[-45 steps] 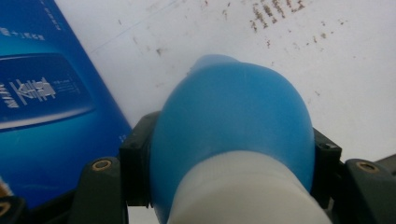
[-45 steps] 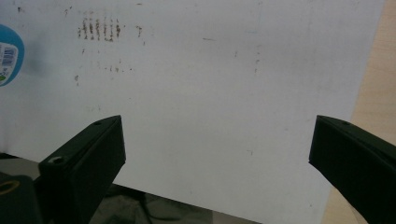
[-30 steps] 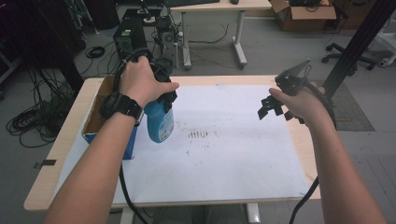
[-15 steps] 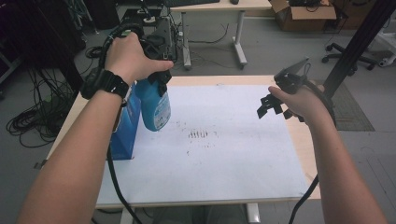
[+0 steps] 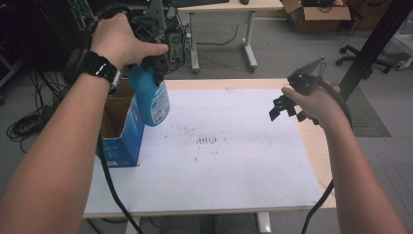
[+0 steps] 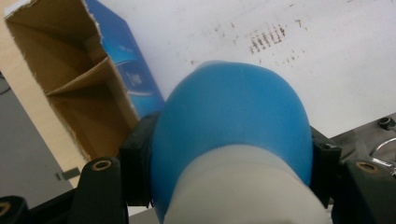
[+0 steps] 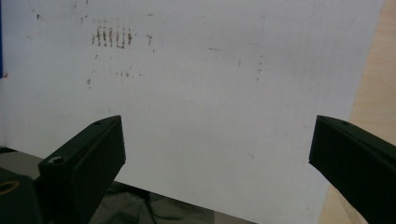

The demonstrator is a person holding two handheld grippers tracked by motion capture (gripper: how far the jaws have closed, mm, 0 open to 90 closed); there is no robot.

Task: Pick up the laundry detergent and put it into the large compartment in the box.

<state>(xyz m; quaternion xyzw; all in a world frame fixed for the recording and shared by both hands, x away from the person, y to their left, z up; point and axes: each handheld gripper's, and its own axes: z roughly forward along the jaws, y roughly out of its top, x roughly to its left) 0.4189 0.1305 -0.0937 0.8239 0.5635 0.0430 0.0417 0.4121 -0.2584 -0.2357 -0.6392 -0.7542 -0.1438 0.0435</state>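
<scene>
Blue spray bottle (image 5: 152, 97) hangs upright, clamped at its neck in the left hand-held gripper (image 5: 155, 61), just above and beside the open blue box (image 5: 122, 134) at the surface's (image 5: 234, 185) left. Right hand-held gripper (image 5: 285, 105), jaws apart, hovers well away.

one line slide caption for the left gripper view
Left gripper clamps a blue bottle above an open cardboard box.

A white sheet (image 5: 229, 156) with dark smudges near its middle covers most of the wooden bench (image 5: 316, 156). Beyond the bench's far edge stand another desk (image 5: 224, 5), an office chair (image 5: 363, 48), a cardboard box (image 5: 316, 9) and floor cables (image 5: 27, 124).
</scene>
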